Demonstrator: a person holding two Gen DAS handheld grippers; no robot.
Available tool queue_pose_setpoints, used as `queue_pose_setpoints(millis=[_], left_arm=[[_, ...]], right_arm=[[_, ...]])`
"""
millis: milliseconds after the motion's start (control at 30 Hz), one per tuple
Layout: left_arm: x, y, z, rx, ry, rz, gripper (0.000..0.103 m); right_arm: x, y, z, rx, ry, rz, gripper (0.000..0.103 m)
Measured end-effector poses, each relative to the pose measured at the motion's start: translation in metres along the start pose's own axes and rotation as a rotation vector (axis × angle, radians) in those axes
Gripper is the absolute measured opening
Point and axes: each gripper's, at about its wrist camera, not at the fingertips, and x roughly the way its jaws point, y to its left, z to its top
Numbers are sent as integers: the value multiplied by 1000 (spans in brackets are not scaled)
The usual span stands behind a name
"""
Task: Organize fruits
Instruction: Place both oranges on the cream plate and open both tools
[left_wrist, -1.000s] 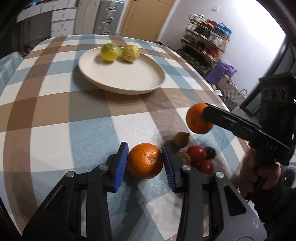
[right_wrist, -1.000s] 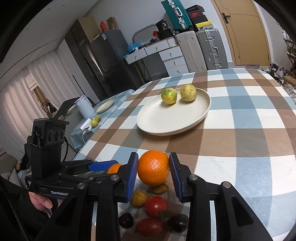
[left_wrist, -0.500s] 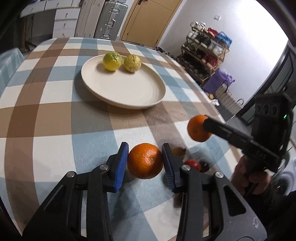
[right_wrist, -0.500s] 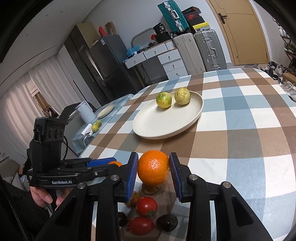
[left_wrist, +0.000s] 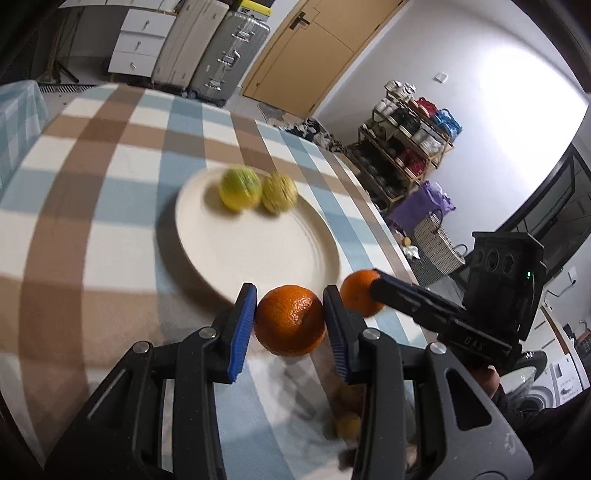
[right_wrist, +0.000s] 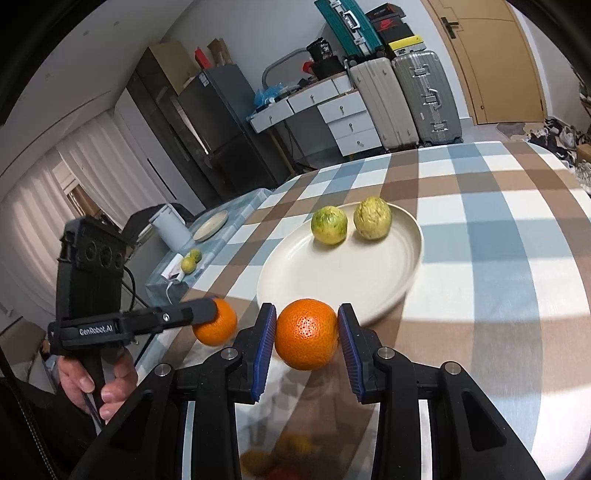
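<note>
Both oranges have risen toward the plate (right_wrist: 413, 258); left claw (left_wrist: 290, 319) grips one orange (left_wrist: 290, 319), right claw (right_wrist: 306, 334) the other orange (right_wrist: 306, 334). Side by side, they could collide and slip.

Counting what's showing up here: two oranges, one (left_wrist: 289, 319) sitting between the blue pads of a gripper and the other orange (right_wrist: 306, 334) sitting the same way in the second gripper. So two grippers, the left one (left_wrist: 289, 325) and the right one (right_wrist: 306, 341). Two yellow-green round fruits (right_wrist: 328, 225) and (right_wrist: 372, 218) are lying side by side on one cream plate (right_wrist: 391, 295). One checked tablecloth (right_wrist: 498, 258) is covering the table. Down at the near edge some small fruits (left_wrist: 347, 424) are blurring together, too smeared to count.
</note>
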Motion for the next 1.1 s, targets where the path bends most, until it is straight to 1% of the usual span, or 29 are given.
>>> queue_pose_setpoints(millis=[100,300,467,533,600,667,833,1033,1100], left_arm=[[7,14,26,-9,-7,9,34],[38,43,73,-22,14,6,34],[65,59,96,-28,40,5,34],[74,63,101,-24,45,16,34],[83,70,107,-37,52,11,34],[91,76,112,-51,65,-3,34],[106,80,120,-43,79,-12,34],[113,78,125,-35,86,-25,34],[113,75,126,-28,85,-6,35]], right_arm=[[19,2,16,-30,27,-5,35],[63,7,39,-43,92,33,35],[98,17,52,-76,162,50,35],[110,20,56,-92,186,50,35],[121,24,59,-109,202,42,35],[129,24,61,-107,211,53,35],[149,22,65,-82,246,55,35],[157,20,70,-54,238,50,36],[159,18,72,-36,239,44,37]])
